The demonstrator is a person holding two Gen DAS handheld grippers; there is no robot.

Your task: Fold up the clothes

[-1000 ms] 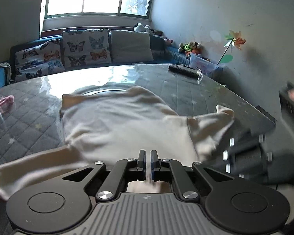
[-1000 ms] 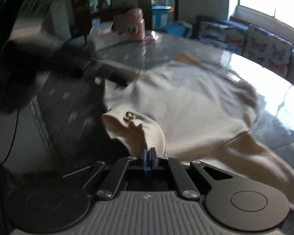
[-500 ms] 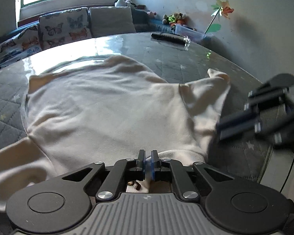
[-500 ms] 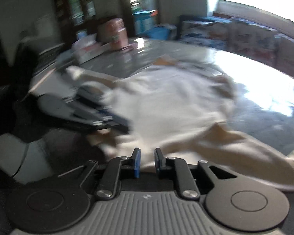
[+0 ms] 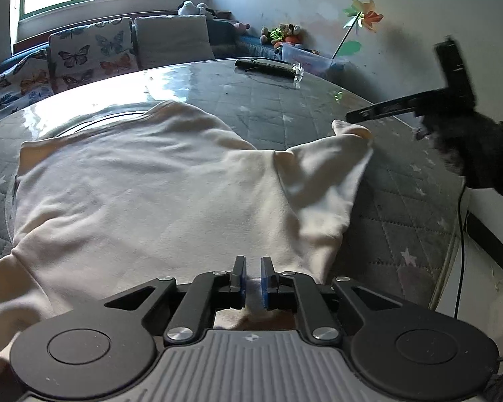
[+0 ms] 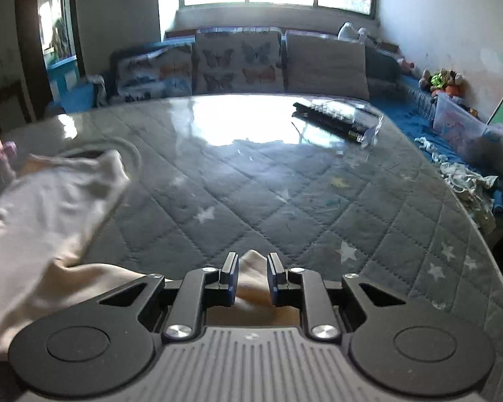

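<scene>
A cream long-sleeved top [image 5: 144, 194] lies spread flat on the grey quilted table [image 5: 402, 207]. My left gripper [image 5: 252, 278] is at its near edge with the jaws slightly apart and cloth between the pads. My right gripper [image 6: 250, 276] is open, with the tip of a cream sleeve [image 6: 251, 268] lying between its fingers. The right gripper also shows in the left wrist view [image 5: 419, 104], blurred, above the sleeve's far end [image 5: 348, 130]. The top's body shows at the left in the right wrist view [image 6: 50, 201].
A black remote-like object [image 6: 332, 120] and a clear plastic piece [image 6: 369, 134] lie at the table's far side. A bench with butterfly cushions [image 6: 238, 63] runs behind the table. A clear storage box [image 6: 459, 130] and toys stand at the right wall. A cable [image 5: 459, 234] hangs off the table's right edge.
My right gripper has let go of the sleeve, opened, and swung right and up, so its view now faces the window. My left gripper's jaws have parted slightly on the cloth.
</scene>
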